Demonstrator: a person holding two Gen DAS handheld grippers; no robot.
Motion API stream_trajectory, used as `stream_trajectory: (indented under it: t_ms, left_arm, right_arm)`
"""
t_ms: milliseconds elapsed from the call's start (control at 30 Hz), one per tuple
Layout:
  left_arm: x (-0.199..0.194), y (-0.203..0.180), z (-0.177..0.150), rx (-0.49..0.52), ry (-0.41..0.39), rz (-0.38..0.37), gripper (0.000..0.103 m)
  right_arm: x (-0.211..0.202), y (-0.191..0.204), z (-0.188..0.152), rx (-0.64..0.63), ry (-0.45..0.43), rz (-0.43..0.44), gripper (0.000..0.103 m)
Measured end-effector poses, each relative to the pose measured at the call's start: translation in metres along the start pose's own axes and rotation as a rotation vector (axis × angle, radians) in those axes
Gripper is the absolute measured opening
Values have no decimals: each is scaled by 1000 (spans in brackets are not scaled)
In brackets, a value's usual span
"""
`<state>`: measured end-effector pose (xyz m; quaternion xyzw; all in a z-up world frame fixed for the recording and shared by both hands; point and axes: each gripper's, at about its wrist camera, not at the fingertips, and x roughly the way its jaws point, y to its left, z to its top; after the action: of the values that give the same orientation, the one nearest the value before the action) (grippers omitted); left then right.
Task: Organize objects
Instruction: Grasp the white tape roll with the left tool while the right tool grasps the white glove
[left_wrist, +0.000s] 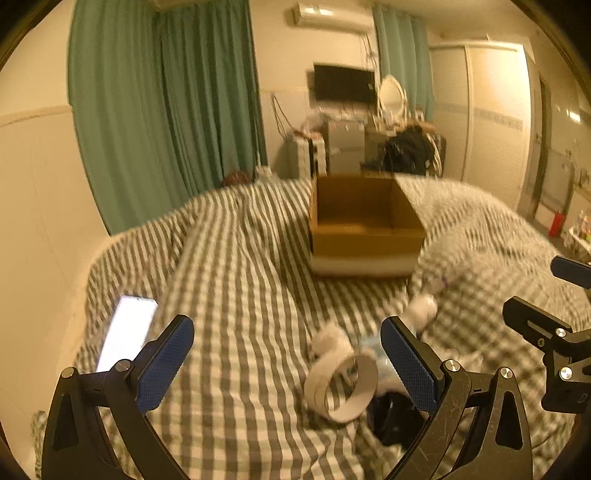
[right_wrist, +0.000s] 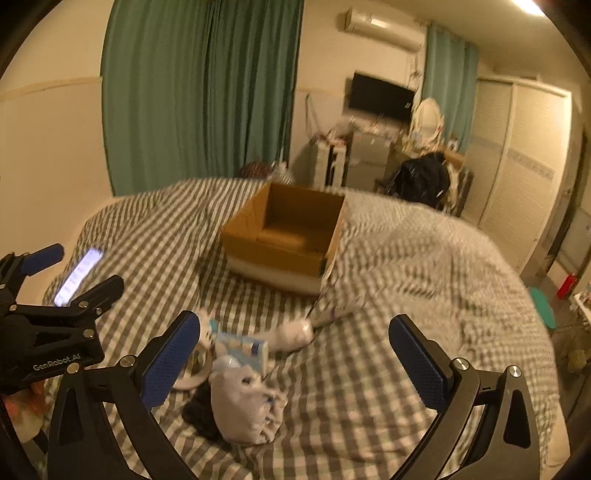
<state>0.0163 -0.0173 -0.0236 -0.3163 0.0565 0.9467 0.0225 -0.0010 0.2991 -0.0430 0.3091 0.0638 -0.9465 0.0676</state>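
An open cardboard box (left_wrist: 365, 225) (right_wrist: 288, 236) stands empty on the checked bedspread. In front of it lies a small pile: a white tape ring (left_wrist: 343, 387), a small blue-and-white carton (right_wrist: 243, 349), a white sock (right_wrist: 291, 334), a crumpled white cloth (right_wrist: 247, 406) and a black item (left_wrist: 393, 421). My left gripper (left_wrist: 286, 365) is open above the bed, its right finger beside the tape ring. My right gripper (right_wrist: 295, 358) is open above the pile. Each gripper shows at the edge of the other's view.
A lit phone (left_wrist: 127, 332) (right_wrist: 79, 275) lies on the bed at the left near the wall. Green curtains (left_wrist: 166, 96) hang behind. A cluttered desk, chair with dark clothes (right_wrist: 424, 177) and wardrobe (right_wrist: 517, 162) stand beyond the bed.
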Motion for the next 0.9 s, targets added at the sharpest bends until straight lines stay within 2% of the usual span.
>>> stream_trajectory:
  t_ms: [200,267,400,467,533,567,600,633,700,733,767,800,833,900]
  left_arm:
    - [46,-12,-35,68,150,3,103]
    - [56,-13,-43,73,160,30,103]
    - [73,-15,-50,71,200,12,103]
    - [81,-18,-52,77,219,-3,103]
    - [90,-21,-54,87,243,-14,101]
    - [93,-23,-55,93,245,-16,96]
    - [94,-25,-56,102,249,-22,85]
    - [98,-28,-57,110,258,-32,78]
    - [106,-32,-60,125,291,-52,52]
    - [110,-34,-62,130,310,-62,45]
    - [111,-35,-63,131,319,-65,32]
    - [112,-35,-64,131,323,-65,29]
    - [111,-34,-64,126,319,-64,27]
    - [109,-29,-62,101,307,-63,17]
  right_arm:
    - [46,5,-34,-18,170,59,102]
    - [55,5,-44,-7,204,75,102]
    - [72,12,-56,-13,244,100,101]
    - [79,16,-60,-26,266,111,99]
    - [85,18,-63,-32,292,126,91]
    - [89,19,-65,-33,304,136,90]
    - [93,19,-67,-32,312,147,89]
    - [95,18,-68,-29,315,154,84]
    - [97,17,-69,-23,313,174,73]
    - [97,17,-69,-19,313,187,66]
    - [97,17,-69,-15,313,202,62]
    - [97,16,-69,-13,314,210,56]
    - [98,17,-69,-10,312,215,56]
    - [98,16,-69,-10,311,220,51]
